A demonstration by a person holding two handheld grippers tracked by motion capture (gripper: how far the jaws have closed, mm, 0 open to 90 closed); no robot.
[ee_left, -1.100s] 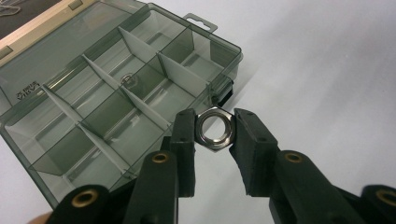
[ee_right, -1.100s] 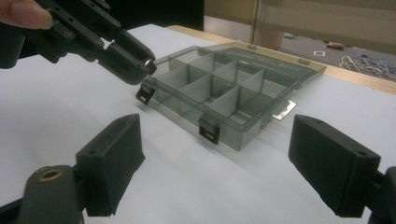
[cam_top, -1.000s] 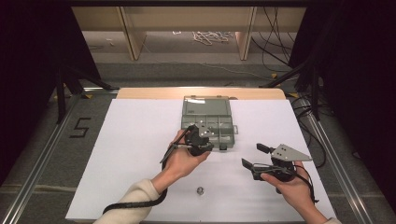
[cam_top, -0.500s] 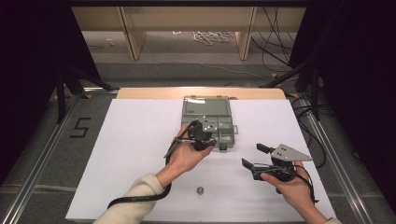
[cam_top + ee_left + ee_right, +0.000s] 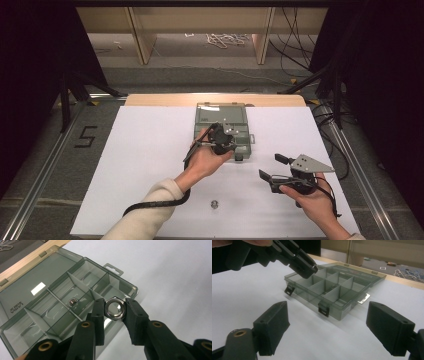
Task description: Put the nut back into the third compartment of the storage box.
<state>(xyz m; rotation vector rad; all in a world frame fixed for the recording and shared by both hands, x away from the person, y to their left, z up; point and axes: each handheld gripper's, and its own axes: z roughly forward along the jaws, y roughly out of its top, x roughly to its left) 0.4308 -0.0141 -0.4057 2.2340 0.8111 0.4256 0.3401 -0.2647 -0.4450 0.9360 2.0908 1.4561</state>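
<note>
Hex nut (image 5: 114, 308) pinched between the pads of the left gripper (image 5: 114, 312), held across two opposite flats, bore facing the camera of the left gripper view. Suspended over the near edge of the open compartment box (image 5: 75, 285), above the front row of cells, not yet resting in any of them. Seen from the high view, left gripper (image 5: 223, 141) over the box (image 5: 220, 112) near the middle of the white table sheet (image 5: 150, 150).

Handling, judged from appearance: bright metal, rigid, small, dense for its size but light overall. Smooth plated faces, so likely slippery against the pads; flat-to-flat grip as here looks the safest, corner-to-corner would invite twisting out. Not fragile. Likely to bounce or roll on edge if dropped from height onto hard plastic, so best released low inside a cell.

Box: thin smoky translucent plastic, lid laid back flat, dividers upright, two latches on the front wall. Light, probably easy to shove on the sheet if bumped by the jaws.

Second small metal piece (image 5: 72, 301) already lying in a middle cell. Another small metal part (image 5: 214, 204) loose on the sheet near the person's edge, well apart from the box.

Right gripper (image 5: 275, 167) spread wide, nothing between the pads (image 5: 273, 326), hovering off to the right of the box.
</note>
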